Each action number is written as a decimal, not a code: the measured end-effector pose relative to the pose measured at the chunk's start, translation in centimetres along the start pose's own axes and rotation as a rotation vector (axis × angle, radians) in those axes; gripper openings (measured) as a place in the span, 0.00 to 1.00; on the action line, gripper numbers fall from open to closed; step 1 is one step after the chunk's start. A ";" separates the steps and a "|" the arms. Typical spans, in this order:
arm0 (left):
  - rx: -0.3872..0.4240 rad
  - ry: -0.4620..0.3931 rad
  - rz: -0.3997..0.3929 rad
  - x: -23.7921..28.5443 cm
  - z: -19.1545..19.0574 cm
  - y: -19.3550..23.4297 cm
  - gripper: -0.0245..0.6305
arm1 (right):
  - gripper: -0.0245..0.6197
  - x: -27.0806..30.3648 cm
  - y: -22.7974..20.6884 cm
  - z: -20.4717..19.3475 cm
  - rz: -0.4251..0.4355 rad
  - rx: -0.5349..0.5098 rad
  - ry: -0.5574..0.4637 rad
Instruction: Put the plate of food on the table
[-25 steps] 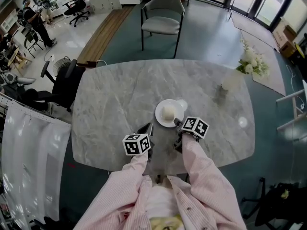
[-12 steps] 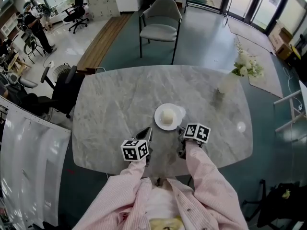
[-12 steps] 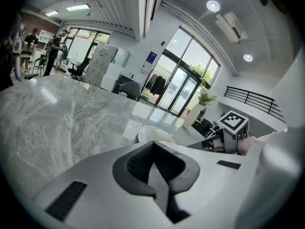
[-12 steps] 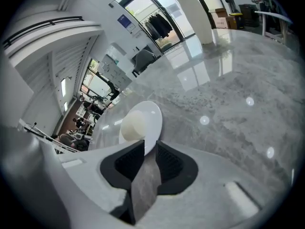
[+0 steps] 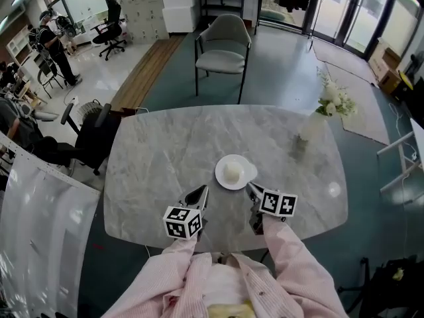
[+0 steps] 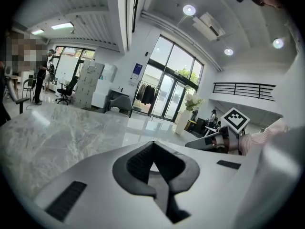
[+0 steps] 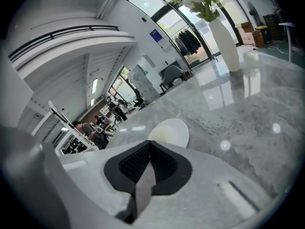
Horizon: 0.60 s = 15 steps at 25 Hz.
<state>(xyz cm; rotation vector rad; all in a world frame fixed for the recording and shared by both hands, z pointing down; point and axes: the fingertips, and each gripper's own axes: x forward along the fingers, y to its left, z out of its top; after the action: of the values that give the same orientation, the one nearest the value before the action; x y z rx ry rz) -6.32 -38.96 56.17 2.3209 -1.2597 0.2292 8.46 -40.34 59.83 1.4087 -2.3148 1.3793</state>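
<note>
A white plate (image 5: 236, 172) with a pale round piece of food (image 5: 232, 171) rests on the grey marble table (image 5: 165, 151), near the middle. My right gripper (image 5: 250, 188) hovers just short of the plate's near rim, apart from it, jaws shut and empty. In the right gripper view the plate (image 7: 171, 132) lies just beyond the shut jaws of the right gripper (image 7: 150, 149). My left gripper (image 5: 201, 192) is to the plate's near left, also shut with nothing in it. In the left gripper view, the left gripper (image 6: 153, 149) points across the table (image 6: 57, 132).
A white vase of flowers (image 5: 311, 128) stands on the table's far right. A grey chair (image 5: 222, 42) faces the table's far side. An office chair (image 5: 86, 121) stands at the left edge. People stand far off at the back left.
My right gripper has come off the plate's rim, drawn back toward me and closed. The plate stays put on the table. The left gripper has pulled back slightly.
</note>
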 end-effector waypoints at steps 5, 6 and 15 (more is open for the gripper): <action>0.043 -0.080 0.018 -2.1 2.4 -0.4 0.04 | 0.05 -2.3 3.5 2.1 0.107 -0.141 -0.117; 0.050 -0.095 0.024 -2.5 2.8 -0.5 0.04 | 0.05 -2.8 4.1 2.5 0.122 -0.170 -0.144; 0.078 -0.215 0.067 -5.2 6.0 -0.4 0.04 | 0.05 -5.8 7.8 5.2 0.193 -0.363 -0.301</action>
<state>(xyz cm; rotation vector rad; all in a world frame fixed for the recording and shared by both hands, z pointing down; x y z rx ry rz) -9.39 -37.84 48.93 2.4232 -1.4575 0.0530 7.63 -39.07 48.91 1.3837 -2.7736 0.7586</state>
